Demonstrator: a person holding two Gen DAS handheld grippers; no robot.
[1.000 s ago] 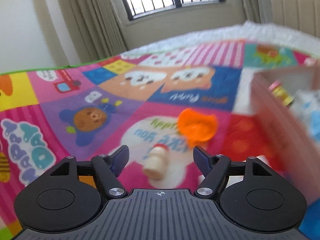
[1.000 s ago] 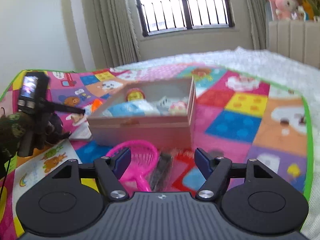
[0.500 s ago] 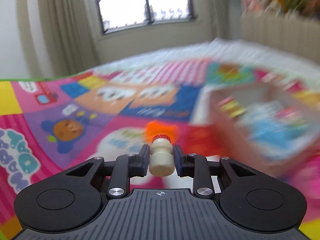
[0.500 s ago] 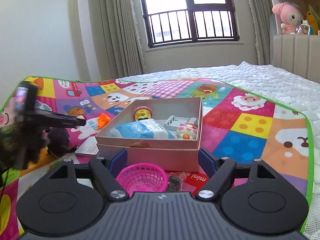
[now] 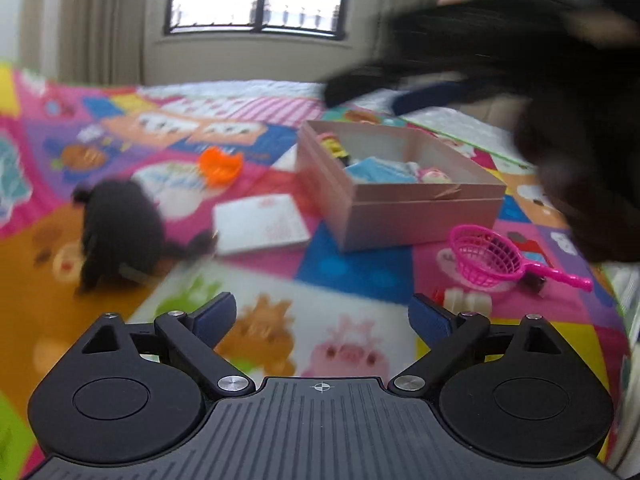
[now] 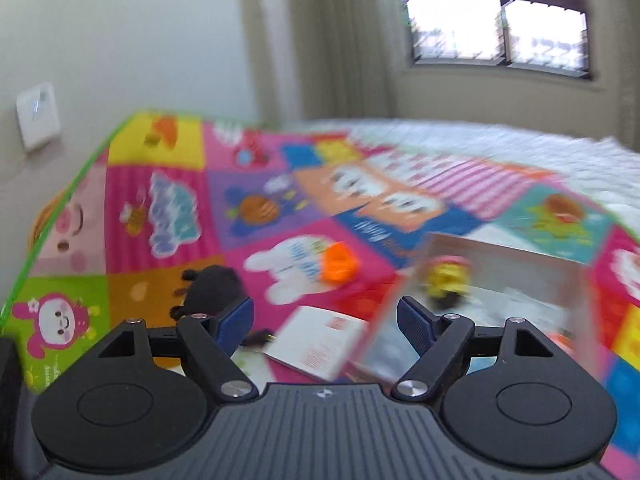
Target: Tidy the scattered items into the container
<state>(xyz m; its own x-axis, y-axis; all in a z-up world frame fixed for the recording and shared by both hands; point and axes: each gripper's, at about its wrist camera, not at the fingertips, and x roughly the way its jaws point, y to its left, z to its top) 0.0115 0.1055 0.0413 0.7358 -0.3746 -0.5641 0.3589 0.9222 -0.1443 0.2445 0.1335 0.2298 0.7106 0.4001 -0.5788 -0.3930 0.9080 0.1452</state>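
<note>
The pink box (image 5: 404, 216) I'm filling sits open on the cartoon play mat (image 5: 344, 272), and I can already see a blue packet (image 5: 376, 170) plus a yellow-and-red toy (image 6: 446, 278) inside it. Still scattered around it: a white booklet (image 5: 260, 224) flat on the mat just beside the box's left wall, an orange toy (image 5: 221, 165) further back, a fuzzy black thing (image 5: 116, 232) out to the left, and a pink net scoop (image 5: 492, 260) near the box's front right corner. My left gripper (image 5: 322, 316) is hanging over bare mat, jaws opening up wide, nothing between them. My right gripper (image 6: 325, 320) is spread fairly wide and empty too, aimed at the booklet and the box's near wall. Both views are pretty smeared, and a big dark blur covers the top right of the left one, can't tell what it is.
</note>
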